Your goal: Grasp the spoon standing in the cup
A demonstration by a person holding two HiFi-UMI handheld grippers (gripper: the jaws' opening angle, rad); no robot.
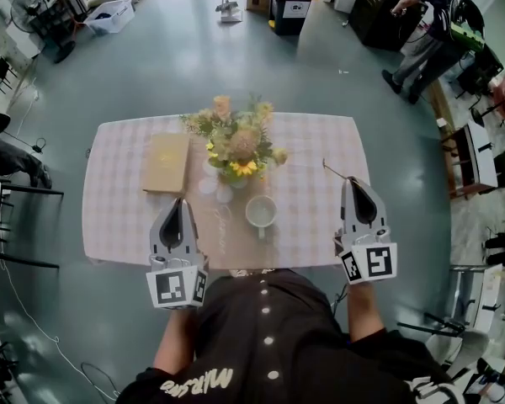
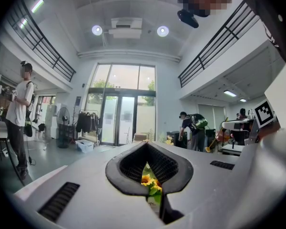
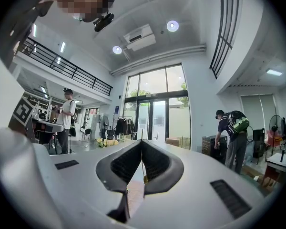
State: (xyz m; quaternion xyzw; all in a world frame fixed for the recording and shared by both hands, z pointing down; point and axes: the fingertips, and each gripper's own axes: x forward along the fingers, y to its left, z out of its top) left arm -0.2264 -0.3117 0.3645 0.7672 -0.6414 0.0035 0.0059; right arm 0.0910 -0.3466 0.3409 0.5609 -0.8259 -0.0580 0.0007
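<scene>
Over the tabletop (image 1: 118, 217) in its pale pink checked cloth, both tools are level side by side at the near edge. The right hand-held gripper (image 1: 356, 183) has its jaws pressed together, and its own view shows a slim metal spoon (image 1: 337, 171) pinched between them, the thin stem rising straight out past the tips. From the head view the spoon pokes out beyond the jaw tips, angled up and to the left over the right part of the cloth. It is well apart from the white round ceramic cup (image 1: 261, 211). That cup stands near the middle of the near side with its handle toward the person, just in front of the bouquet of yellow and peach flowers (image 1: 240, 146). The left hand-held gripper (image 1: 178, 202) has its jaws together too, with nothing in them; only the yellow blooms show through the gap behind its tips. It sits left of the cup, just below the flat tan book (image 1: 167, 162) lying on the cloth.
</scene>
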